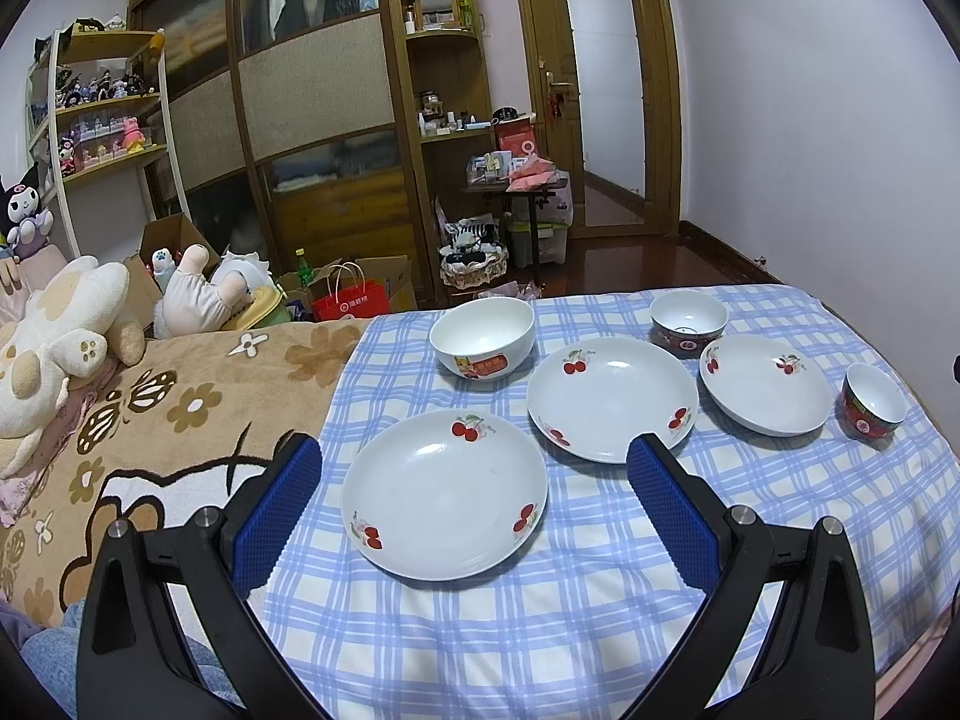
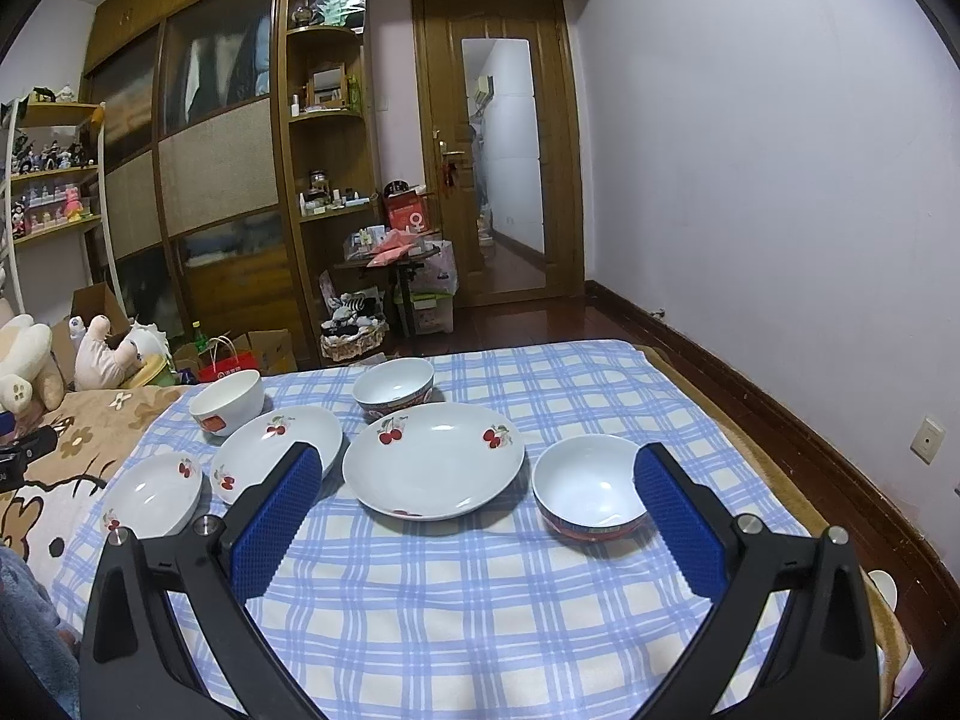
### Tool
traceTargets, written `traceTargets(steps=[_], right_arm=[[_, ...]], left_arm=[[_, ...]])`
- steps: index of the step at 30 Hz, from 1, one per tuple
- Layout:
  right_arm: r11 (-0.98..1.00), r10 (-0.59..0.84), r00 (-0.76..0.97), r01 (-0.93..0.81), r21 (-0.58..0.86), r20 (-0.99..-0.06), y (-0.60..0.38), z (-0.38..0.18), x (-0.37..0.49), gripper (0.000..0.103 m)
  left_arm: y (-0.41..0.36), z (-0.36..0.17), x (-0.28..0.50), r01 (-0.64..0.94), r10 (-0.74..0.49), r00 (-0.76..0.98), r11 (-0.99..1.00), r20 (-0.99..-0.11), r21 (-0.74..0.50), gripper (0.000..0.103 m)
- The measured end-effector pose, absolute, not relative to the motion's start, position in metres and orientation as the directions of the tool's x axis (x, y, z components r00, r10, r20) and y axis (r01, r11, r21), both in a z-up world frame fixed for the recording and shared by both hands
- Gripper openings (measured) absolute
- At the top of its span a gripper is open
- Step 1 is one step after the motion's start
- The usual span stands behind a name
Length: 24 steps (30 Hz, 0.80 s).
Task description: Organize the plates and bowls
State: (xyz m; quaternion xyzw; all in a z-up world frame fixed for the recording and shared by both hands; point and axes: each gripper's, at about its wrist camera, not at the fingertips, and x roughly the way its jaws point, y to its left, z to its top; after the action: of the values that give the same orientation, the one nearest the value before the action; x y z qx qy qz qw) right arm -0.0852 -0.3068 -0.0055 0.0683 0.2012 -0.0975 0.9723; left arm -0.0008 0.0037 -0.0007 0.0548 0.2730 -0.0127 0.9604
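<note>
Blue-and-white checked cloth [image 1: 600,588] covers the bed, and all the crockery sits on it, none of it stacked. From the left wrist view, the left gripper [image 1: 474,468] hovers above the cloth with its blue-padded fingers [image 1: 282,510] spread wide and holding nothing; the nearest cherry plate [image 1: 444,495] lies between them. Beyond it and to the right rests the middle cherry plate [image 1: 612,399], then the far-right cherry plate [image 1: 767,384], the three near one another but apart. A white bowl with a cat sticker [image 1: 482,338] stands behind the first two plates. A red-patterned bowl [image 1: 689,323] sits just behind the far-right cherry plate, its rim close to the plate's edge, and a smaller red-patterned bowl [image 1: 873,401] stands just beside that plate on the right.

From the right wrist view, the right gripper [image 2: 477,471] is likewise parted wide and empty above the cloth, its blue fingers [image 2: 681,522] flanking the far-right cherry plate and the smaller red-patterned bowl, which stands upright just inside the right finger.

A brown flower-patterned blanket [image 1: 180,408] covers the bed to the left of the cloth, with plush toys [image 1: 66,336] lying on it. A wooden wardrobe [image 1: 312,90] and a door [image 1: 600,96] stand at the back.
</note>
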Motion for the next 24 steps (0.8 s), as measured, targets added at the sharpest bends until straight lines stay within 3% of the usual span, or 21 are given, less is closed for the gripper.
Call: traceTargets(steps=[24], right_arm=[[0.971,-0.166,0.894,0.222,0.09,-0.416,-0.308,-0.01,-0.082,0.103]], left_arm=[[0.022,-0.016,-0.002,0.06,0.002,0.82,0.994,-0.573,0.088,0.1]])
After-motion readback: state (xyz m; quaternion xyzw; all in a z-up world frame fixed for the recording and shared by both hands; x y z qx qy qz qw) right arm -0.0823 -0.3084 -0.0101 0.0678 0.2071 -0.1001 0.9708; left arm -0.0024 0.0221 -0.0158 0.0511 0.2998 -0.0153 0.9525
